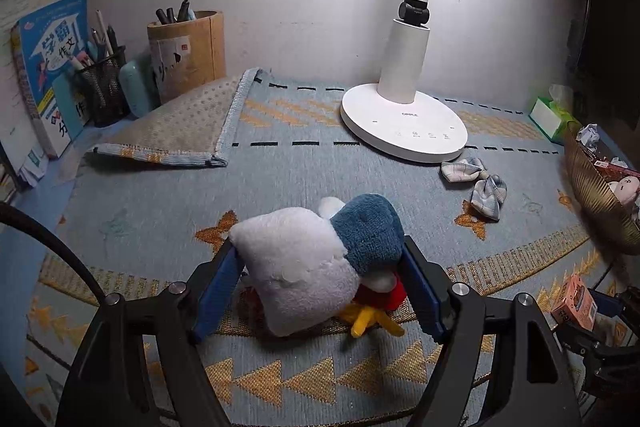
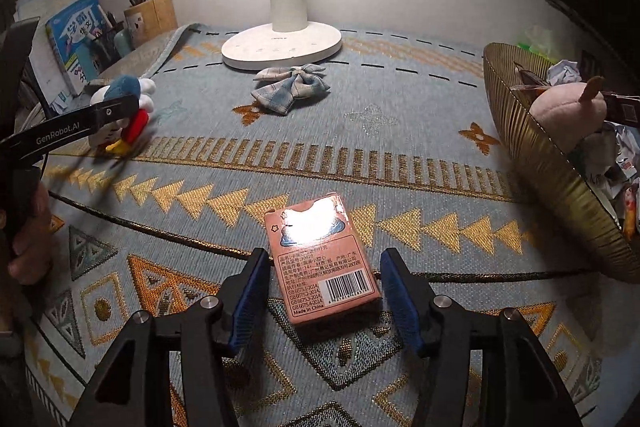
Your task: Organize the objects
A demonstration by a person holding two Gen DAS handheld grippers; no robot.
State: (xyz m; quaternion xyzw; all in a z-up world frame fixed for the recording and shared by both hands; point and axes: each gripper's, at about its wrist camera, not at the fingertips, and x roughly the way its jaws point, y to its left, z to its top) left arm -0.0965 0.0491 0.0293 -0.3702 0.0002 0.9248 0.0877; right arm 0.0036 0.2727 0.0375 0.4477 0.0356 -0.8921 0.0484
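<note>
A white and blue plush duck [image 1: 316,263] with a red bow and yellow feet lies on the patterned mat [image 1: 304,171]. My left gripper [image 1: 320,287] is open, its blue pads on either side of the duck. The duck also shows in the right wrist view [image 2: 124,107] beside the left gripper's finger. A pink card box [image 2: 320,259] lies flat on the mat between the fingers of my open right gripper [image 2: 324,291], with small gaps on both sides. The box also shows in the left wrist view [image 1: 574,303].
A white lamp base [image 1: 404,123] stands at the back. A plaid bow [image 2: 290,89] lies in front of it. A gold basket [image 2: 560,171] at the right holds a pink plush and wrappers. Pen holders [image 1: 186,53], books [image 1: 52,67] and a folded mat corner [image 1: 180,123] sit at the left. A green tissue box [image 1: 554,117] stands far right.
</note>
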